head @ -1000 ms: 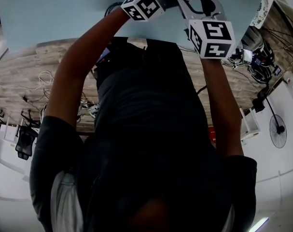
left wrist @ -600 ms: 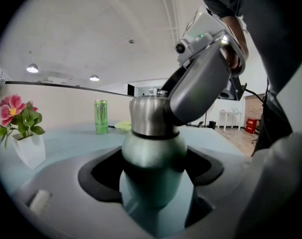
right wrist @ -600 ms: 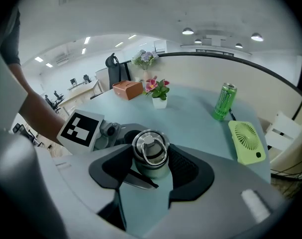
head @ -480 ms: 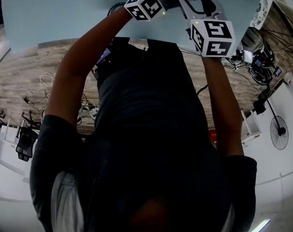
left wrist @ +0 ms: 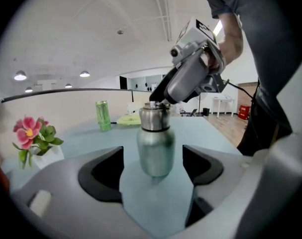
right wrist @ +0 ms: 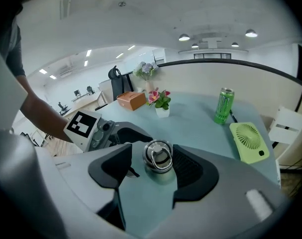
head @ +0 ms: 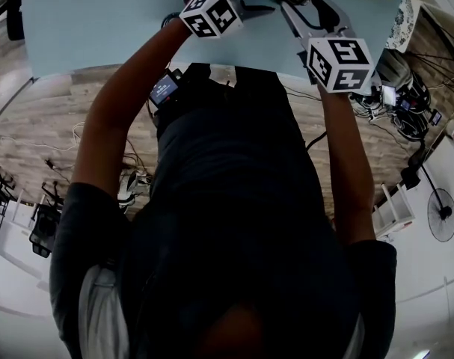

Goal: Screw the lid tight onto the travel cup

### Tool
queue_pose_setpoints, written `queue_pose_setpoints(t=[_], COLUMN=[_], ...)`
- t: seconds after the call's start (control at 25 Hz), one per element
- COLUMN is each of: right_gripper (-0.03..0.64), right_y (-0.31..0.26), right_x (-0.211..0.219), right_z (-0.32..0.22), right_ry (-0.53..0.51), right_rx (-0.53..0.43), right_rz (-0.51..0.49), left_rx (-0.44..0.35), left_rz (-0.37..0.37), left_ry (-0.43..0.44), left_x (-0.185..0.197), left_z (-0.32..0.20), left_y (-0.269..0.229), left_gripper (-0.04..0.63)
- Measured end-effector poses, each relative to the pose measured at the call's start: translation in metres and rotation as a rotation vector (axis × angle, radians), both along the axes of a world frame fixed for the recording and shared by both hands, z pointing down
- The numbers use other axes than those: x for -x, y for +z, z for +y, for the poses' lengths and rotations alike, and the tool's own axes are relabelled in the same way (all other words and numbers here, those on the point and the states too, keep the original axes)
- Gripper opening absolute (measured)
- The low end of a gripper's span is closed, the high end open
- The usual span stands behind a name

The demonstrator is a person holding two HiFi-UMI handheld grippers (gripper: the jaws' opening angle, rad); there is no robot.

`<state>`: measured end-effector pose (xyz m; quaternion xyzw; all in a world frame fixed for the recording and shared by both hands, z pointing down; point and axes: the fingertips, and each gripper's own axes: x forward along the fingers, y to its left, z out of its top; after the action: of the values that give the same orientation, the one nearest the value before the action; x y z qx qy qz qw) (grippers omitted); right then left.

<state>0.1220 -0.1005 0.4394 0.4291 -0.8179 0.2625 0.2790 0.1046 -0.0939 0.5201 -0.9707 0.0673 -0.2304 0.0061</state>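
Straddling travel cup (left wrist: 155, 151) with left gripper (left wrist: 153, 159), jaws released, gaps both sides | right gripper (right wrist: 153, 159) atop cup, jaws slack around lid (right wrist: 158, 155) | green can (left wrist: 103, 116) behind cup

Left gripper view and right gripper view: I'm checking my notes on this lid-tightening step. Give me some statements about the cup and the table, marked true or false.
1. The travel cup lies on its side. False: it stands upright on the table.
2. The left gripper's jaws stand apart, either side of the cup. True.
3. A green can stands on the table. True.
4. The small fan is pink. False: light green.
5. The lid lies beside the cup. False: it sits on top.
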Motion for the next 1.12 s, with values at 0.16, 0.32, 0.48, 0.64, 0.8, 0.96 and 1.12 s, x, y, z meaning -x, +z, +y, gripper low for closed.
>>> queue_pose_setpoints(t=[0.16, 0.32, 0.48, 0.64, 0.8, 0.96, 1.12], right_gripper=[0.238, 0.235, 0.23, 0.23, 0.23, 0.23, 0.23], right_y=[-0.032, -0.07, -0.105, -0.139, -0.168, -0.193, -0.214], right_x=[0.001, 0.003, 0.01, 0.016, 0.025, 0.029, 0.022], right_z=[0.004, 0.006, 0.01, 0.019, 0.033, 0.047, 0.063], right_ry=[0.033, 0.063, 0.097, 0.114, 0.134, 0.153, 0.189], right_rx=[-0.059, -0.152, -0.218, -0.288, -0.348, -0.403, -0.442], right_rz=[-0.038, -0.061, -0.075, -0.09, -0.098, -0.099, -0.099], left_rx=[-0.017, -0.053, -0.103, -0.159, -0.215, -0.254, -0.275], left_rz=[0.018, 0.072, 0.117, 0.156, 0.195, 0.23, 0.259], left_ry=[-0.057, -0.126, -0.203, -0.275, -0.341, -0.407, -0.465], left_x=[0.032, 0.066, 0.107, 0.143, 0.183, 0.217, 0.238], left_z=[-0.006, -0.016, -0.023, -0.021, -0.012, 0.002, 0.019], left_y=[-0.029, -0.068, -0.107, -0.147, -0.186, -0.226, -0.258], left_gripper=[0.417, 0.416, 0.416, 0.416, 0.416, 0.416, 0.415])
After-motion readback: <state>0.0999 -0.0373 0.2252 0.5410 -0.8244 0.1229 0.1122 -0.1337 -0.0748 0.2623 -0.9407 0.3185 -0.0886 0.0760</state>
